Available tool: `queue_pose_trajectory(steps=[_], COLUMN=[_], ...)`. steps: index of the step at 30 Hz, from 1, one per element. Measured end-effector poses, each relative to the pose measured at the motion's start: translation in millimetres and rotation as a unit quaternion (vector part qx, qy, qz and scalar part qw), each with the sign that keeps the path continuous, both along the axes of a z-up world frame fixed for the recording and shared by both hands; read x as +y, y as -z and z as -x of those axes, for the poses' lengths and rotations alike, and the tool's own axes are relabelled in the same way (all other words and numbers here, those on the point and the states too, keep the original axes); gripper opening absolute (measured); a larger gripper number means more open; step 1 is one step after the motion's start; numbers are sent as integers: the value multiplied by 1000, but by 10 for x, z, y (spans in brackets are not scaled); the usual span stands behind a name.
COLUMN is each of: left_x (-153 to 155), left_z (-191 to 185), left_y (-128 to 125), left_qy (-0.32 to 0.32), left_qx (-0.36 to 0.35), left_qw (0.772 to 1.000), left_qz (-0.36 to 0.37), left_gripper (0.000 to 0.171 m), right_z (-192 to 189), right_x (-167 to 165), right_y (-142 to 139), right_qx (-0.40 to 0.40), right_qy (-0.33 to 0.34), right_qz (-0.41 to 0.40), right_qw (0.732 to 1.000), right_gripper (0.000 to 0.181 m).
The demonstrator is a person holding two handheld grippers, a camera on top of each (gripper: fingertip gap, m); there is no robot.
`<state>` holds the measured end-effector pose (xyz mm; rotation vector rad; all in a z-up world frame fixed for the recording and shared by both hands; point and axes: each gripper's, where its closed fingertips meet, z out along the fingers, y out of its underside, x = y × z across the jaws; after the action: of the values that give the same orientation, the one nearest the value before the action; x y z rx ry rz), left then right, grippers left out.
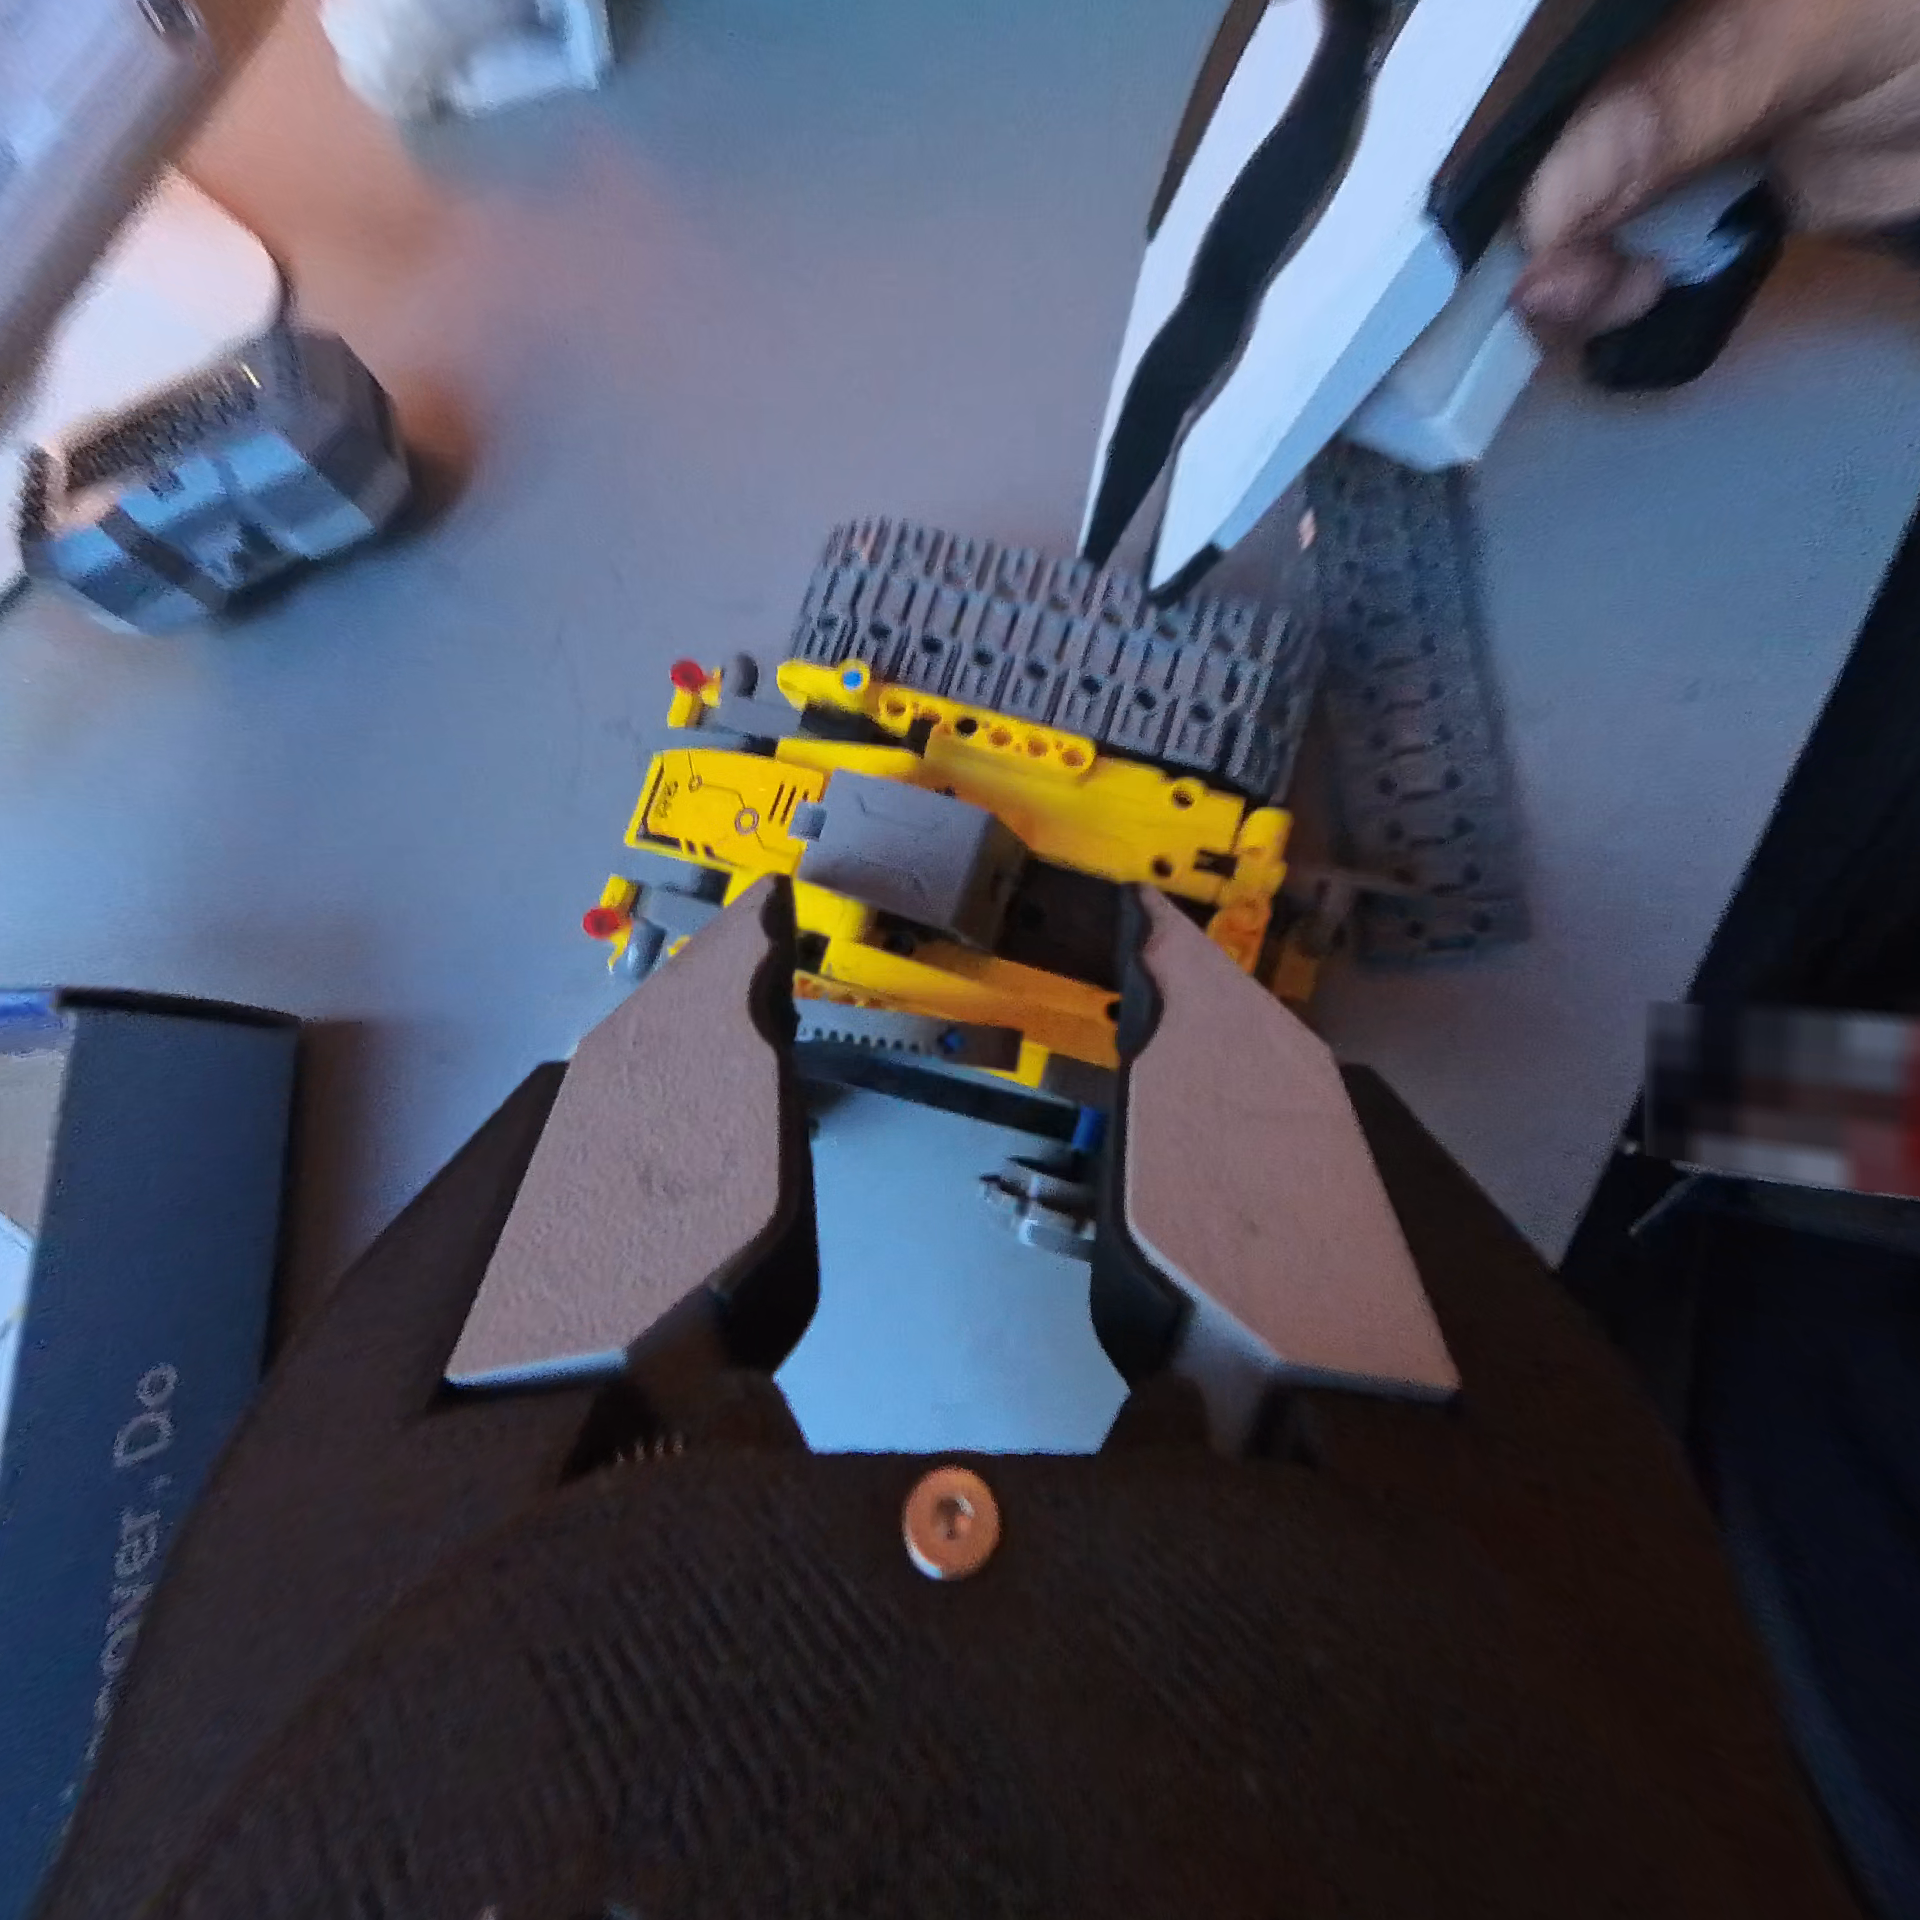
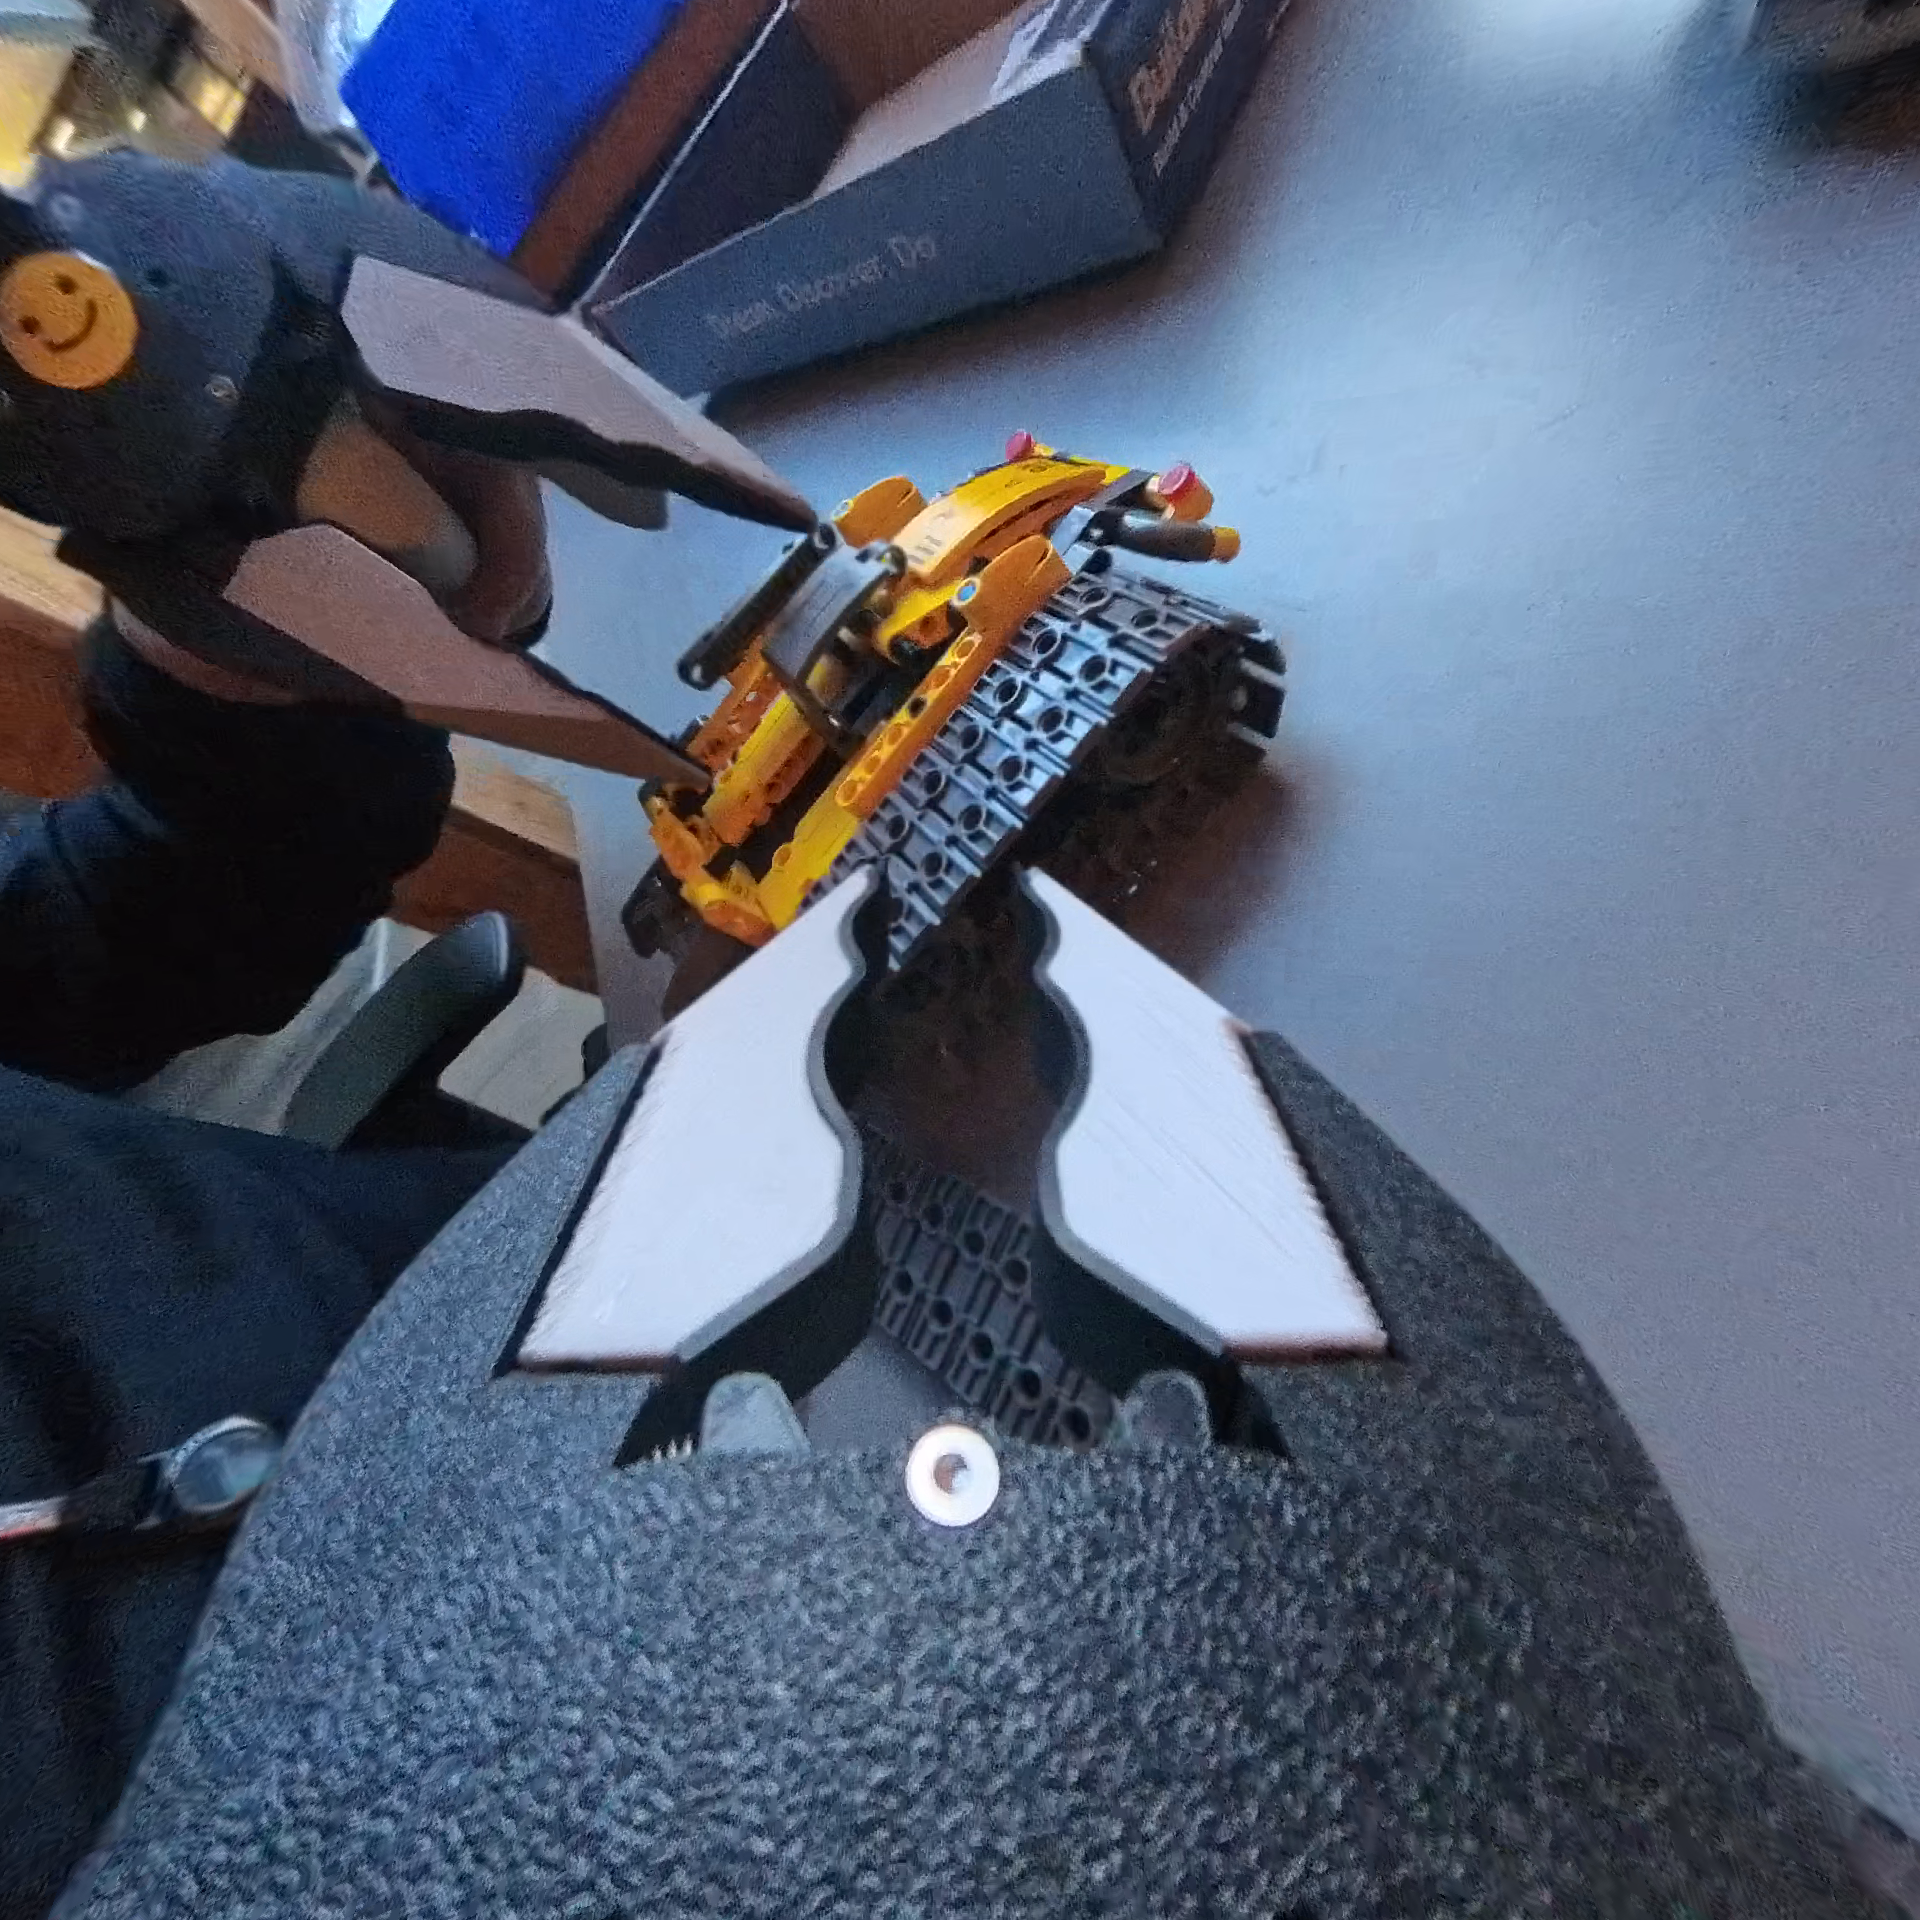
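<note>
Yellow tracked toy vehicle [image 1: 935,862] was seen tilted on the grey counter [image 1: 623,416], between both sets of jaws.

Left gripper [image 1: 951,914] was held with jaws parted around the yellow body, tips touching it. Right gripper [image 2: 945,883] was set with jaws narrowly parted at the grey track [image 2: 997,748]; a grip could not be confirmed.
</note>
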<state>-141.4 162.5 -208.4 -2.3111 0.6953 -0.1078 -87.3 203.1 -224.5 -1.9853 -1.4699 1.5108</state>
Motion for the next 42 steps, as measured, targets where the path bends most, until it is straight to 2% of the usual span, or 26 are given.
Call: queue_pose_trajectory(steps=[2,4,8,10,14,16,18,21,26,28,30,33,38,41,42], left_x=[30,90,157,185,201,210,208,222,280,248,167,209,234,244,289], left_z=[100,97,160,144,69,49,51,75,49,6,-50,-19,-62,-82,-41], left_y=[217,225,205,186,188,188,188,167,7,50,136,114,70,-23,-53], left_qy=[-3,10,39,76,140,140,137,137,149,170,217,202,149,120,95], left_qx=[45,52,99,123,136,124,123,157,165,161,150,140,80,58,61], left_qw=[998,998,993,989,981,982,983,978,975,972,964,969,985,986,986], left_qz=[34,27,45,35,12,15,13,0,-11,1,31,25,-43,-102,-126], left_gripper=[69,66,57,65,51,51,51,54,63,63,54,44,43,43,44], right_z=[61,141,150,106,171,253,302,319,277,273,284,294,221,159,98], right_x=[-91,-161,-289,-344,-246,-229,-224,-236,-249,-288,-352,-244,-142,-220,-365], right_y=[89,38,-7,-13,-14,8,58,15,-248,-223,-173,-272,-376,-491,-638], right_qx=[-23,-3,12,23,35,24,11,33,113,108,96,128,170,202,235], right_qy=[-23,-37,-82,-100,-70,-55,-51,-51,-60,-66,-75,-38,11,-13,-61], right_qz=[45,104,172,170,205,212,203,216,253,235,204,229,245,232,242], right_qw=[998,994,982,980,976,975,978,975,959,964,971,964,954,951,940], right_gripper=[25,12,7,7,9,27,16,11,7,7,8,5,5,6,5])
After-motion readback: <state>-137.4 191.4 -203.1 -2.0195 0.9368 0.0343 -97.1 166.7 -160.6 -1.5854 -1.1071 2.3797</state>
